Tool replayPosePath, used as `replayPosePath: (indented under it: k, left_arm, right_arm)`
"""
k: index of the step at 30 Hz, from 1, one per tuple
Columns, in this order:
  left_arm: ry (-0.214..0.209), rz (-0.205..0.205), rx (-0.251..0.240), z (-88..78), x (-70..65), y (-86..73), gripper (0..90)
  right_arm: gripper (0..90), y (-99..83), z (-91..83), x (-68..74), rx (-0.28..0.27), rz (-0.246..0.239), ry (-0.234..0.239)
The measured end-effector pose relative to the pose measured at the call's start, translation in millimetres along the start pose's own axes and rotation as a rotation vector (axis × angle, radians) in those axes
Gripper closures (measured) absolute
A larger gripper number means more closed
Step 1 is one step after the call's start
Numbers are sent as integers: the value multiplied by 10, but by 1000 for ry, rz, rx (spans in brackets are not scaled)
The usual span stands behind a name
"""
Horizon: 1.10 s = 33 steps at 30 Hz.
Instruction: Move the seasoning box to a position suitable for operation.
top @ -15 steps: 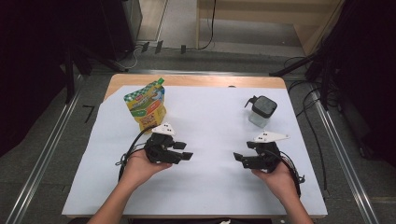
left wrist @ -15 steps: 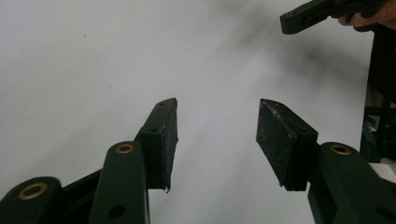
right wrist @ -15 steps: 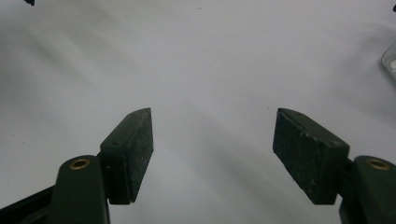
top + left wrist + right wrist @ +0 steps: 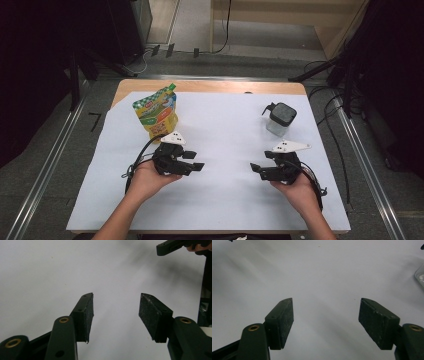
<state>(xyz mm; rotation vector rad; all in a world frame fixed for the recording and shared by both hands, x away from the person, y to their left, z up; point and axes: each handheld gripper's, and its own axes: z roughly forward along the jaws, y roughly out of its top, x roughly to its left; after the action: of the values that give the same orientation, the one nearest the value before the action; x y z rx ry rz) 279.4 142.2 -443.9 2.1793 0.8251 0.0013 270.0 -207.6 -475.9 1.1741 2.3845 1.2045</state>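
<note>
A yellow and green spouted pouch (image 4: pixel 157 113) stands upright at the back left of the white sheet (image 4: pixel 225 135). At the back right is a small clear jar with a black lid (image 4: pixel 280 119); its glass edge (image 4: pixel 420 276) appears at the right of the right gripper view. My left gripper (image 4: pixel 197 162) (image 4: pixel 116 296) is held low in front of the pouch and points right, jaws open with bare sheet between them. Facing it, my right gripper (image 4: pixel 256 169) (image 4: pixel 326 301) points left in front of the jar, open and holding nothing. Its jaw tip (image 4: pixel 172 246) shows far off in the left gripper view.
The wooden table edge (image 4: pixel 210 86) runs along the back beyond the sheet. Metal rails (image 4: pixel 50 170) flank the table on both sides. Cables (image 4: pixel 330 115) lie on the floor at the right. A wide stretch of bare sheet separates the two grippers.
</note>
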Motion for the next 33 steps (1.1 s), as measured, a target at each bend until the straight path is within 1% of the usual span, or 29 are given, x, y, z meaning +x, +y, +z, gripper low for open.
replayPosePath:
  k: [3, 4, 5, 6, 7, 9, 13, 15, 19, 22, 24, 26, 27, 28, 32, 33]
  left_arm:
    - [-5, -23, 4, -7, 14, 4, 469]
    - [-3, -22, 2, -9, 16, 2, 468]
    - [2, -7, -4, -11, 14, -1, 456]
    - [5, -1, -8, -12, 13, -2, 451]
    - [5, -1, -8, -12, 13, -2, 443]
    - [19, 24, -10, -17, 15, -6, 430]
    - [20, 27, -6, -17, 22, -5, 412]
    - [23, 28, -8, -18, 22, -4, 401]
    - [16, 10, -13, -23, 32, 1, 400]
    - [22, 17, -10, -26, 33, -1, 399]
    - [19, 18, -13, -28, 31, -1, 396]
    - [17, 32, -16, -34, 24, -1, 394]
    - [17, 33, -15, -34, 23, -1, 393]
    - [17, 33, -15, -34, 23, -1, 392]
    - [14, 36, -11, -21, 19, -1, 390]
    - [12, 38, -9, -21, 18, 0, 391]
  right_arm:
    - [291, 4, -7, -5, 0, -1, 0]
    - [291, 7, -13, -8, -2, 0, 0]
    - [291, 12, -23, -17, -8, -1, -6]
    - [291, 14, -29, -23, -13, 2, -7]
    - [291, 14, -29, -23, -13, 2, -7]
    - [291, 15, -44, -42, -15, 5, -9]
    - [291, 16, -61, -60, -19, 12, -15]
    - [291, 18, -67, -71, -20, 8, -20]
    - [291, 27, -77, -93, -20, 9, -25]
    - [291, 36, -83, -110, -16, 5, -34]
    - [290, 46, -90, -132, -21, 1, -38]
    - [291, 58, -110, -163, -28, 4, -47]
    - [291, 67, -126, -191, -30, 1, -56]
    - [291, 74, -142, -217, -36, 10, -62]
    - [291, 116, -194, -362, -45, 22, -94]
    - [291, 131, -205, -401, -47, 19, -108]
